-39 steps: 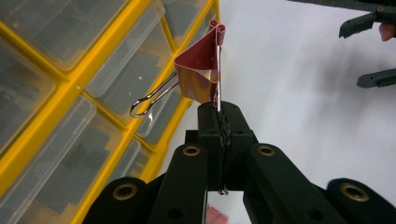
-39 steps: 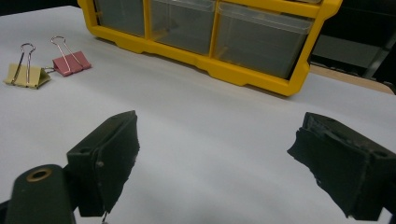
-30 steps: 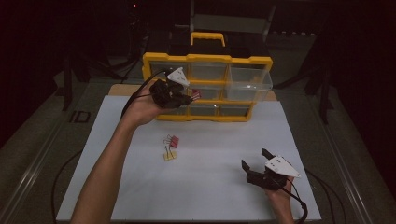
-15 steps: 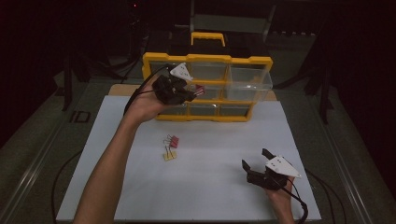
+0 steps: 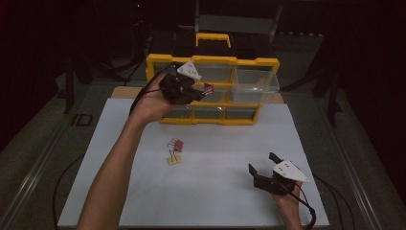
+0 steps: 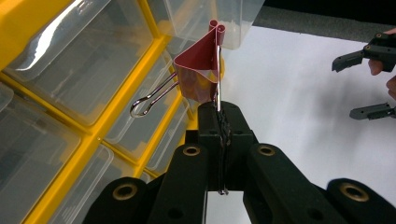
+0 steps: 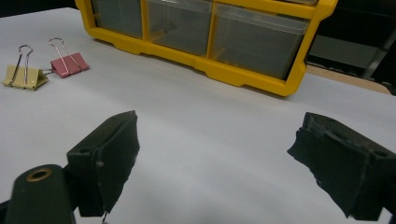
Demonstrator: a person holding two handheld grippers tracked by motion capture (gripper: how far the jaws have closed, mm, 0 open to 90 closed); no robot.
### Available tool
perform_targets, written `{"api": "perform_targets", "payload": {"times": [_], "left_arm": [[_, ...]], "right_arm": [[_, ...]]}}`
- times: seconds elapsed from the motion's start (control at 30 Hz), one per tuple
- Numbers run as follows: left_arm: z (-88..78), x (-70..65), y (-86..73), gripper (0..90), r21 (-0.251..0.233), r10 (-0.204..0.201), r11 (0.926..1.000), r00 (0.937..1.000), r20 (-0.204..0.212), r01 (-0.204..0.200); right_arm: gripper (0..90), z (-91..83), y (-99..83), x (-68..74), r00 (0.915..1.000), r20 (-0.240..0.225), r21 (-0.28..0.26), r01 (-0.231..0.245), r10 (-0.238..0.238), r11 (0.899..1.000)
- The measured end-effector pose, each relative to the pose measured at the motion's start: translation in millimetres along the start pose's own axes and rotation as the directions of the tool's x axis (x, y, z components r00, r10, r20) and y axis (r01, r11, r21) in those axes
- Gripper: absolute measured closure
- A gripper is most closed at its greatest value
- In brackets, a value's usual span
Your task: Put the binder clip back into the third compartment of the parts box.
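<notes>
The left tool (image 5: 203, 91) is raised in front of the yellow organizer (image 5: 213, 62) at the far side of the worktop (image 5: 215, 191), its jaws pressed together on one wire handle of a dark red binder clip (image 6: 201, 74). In the left gripper view the clip stands above the jaw tips with its folded spine uppermost, just under the bottom edge of a clear drawer (image 6: 210, 18) that is pulled out of the organizer; its second wire handle (image 6: 152, 98) juts out sideways toward the drawer fronts. From the high view the same clip (image 5: 208, 88) is level with the organizer's middle row, left of centre. Whether it touches the drawer cannot be told. The right tool (image 5: 263, 167) rests low near the front right of the white sheet, well apart from the organizer, its jaws spread wide with nothing between them; the right gripper view shows bare white surface between its two black pads (image 7: 112, 149). Two more clips lie on the sheet between the hands, nearer the left arm: a pink clip (image 5: 177, 144) and, just beside it on the near side, a yellow clip (image 5: 174, 158). In the right gripper view they lie side by side, handles pointing away, the yellow one (image 7: 24, 77) to the left of the pink one (image 7: 70, 64).
</notes>
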State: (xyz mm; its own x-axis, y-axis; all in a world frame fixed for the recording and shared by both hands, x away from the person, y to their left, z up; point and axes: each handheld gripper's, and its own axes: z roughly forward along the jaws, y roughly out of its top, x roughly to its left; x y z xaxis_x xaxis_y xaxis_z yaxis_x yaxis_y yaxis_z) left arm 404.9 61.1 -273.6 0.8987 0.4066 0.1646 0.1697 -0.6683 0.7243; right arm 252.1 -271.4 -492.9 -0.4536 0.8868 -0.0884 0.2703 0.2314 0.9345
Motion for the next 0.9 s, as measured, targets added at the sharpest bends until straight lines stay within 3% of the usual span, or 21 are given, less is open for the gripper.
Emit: {"api": "perform_targets", "payload": {"times": [0.9], "left_arm": [[3.2, 5.3, 25.2, 89.5, -0.015, 0.02, 0.9997, 0.9997, 0.011, -0.02]], "right_arm": [[12.5, 0.8, -0.3, 0.7, 1.0, -0.007, -0.007, -0.001, 0.001, 1.0]]}}
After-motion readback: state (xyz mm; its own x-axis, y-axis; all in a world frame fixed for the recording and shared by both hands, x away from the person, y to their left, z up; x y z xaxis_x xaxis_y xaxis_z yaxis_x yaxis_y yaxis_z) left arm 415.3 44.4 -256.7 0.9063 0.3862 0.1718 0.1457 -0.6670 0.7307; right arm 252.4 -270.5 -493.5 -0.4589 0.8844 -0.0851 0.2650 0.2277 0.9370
